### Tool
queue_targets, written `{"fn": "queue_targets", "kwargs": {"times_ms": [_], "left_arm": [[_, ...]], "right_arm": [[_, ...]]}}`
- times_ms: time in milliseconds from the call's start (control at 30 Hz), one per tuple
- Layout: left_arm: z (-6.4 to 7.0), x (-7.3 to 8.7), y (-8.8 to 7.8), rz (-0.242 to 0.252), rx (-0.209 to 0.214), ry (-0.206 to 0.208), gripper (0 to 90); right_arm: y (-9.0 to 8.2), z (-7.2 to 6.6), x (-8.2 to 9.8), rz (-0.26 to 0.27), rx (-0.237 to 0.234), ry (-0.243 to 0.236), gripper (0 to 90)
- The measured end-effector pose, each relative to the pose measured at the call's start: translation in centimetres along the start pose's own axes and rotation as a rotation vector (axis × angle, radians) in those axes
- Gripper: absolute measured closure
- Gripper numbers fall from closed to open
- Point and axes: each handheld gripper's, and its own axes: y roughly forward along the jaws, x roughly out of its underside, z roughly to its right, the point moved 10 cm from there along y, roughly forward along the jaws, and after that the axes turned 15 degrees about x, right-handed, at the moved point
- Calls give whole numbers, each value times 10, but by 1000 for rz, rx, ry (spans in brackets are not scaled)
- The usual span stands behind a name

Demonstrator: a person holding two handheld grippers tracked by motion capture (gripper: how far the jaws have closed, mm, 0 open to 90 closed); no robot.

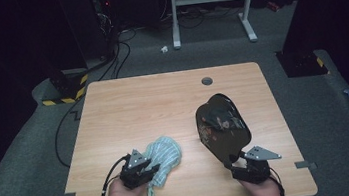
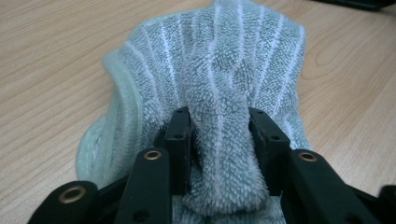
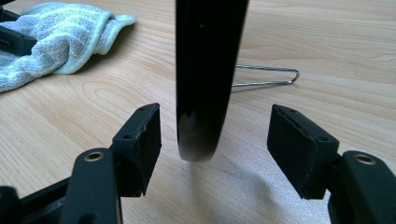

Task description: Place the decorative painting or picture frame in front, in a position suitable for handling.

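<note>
Left gripper [image 2: 219,135] pinched a fold of the striped towel [image 2: 210,70]; right gripper [image 3: 215,144] sat open around the black pan handle [image 3: 205,70] on the table [image 1: 128,103].

Black handle [image 3: 205,74] between spread hand-held gripper [image 3: 215,144] jaws

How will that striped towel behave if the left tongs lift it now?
The towel will probably sag and drape: it is soft terry, already bunched into folds on the table. The left tongs pinch just one thick fold, so the rest likely hangs loose below. It looks light, and the fuzzy pile should resist slipping.
</note>
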Motion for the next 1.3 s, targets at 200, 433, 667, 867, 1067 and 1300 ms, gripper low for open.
{"fn": "queue_targets", "kwargs": {"times_ms": [200,433,667,867,1067,1300], "left_arm": [[-7,2,-1,21,6,-30,662],[-6,3,-2,21,3,-9,654],[-2,0,-5,21,-54,37,661],[-2,-8,-11,87,-50,24,661],[4,-11,-14,105,-59,59,674],[11,-19,-21,166,-35,53,681]], "right_arm": [[1,2,0,-14,4,22,347],[1,2,0,-9,17,16,339],[0,-1,0,-4,1,2,335],[0,-2,0,-2,-5,-3,335],[-1,-3,1,-4,-16,-11,334],[-1,-4,1,-2,-16,-15,339]]}}
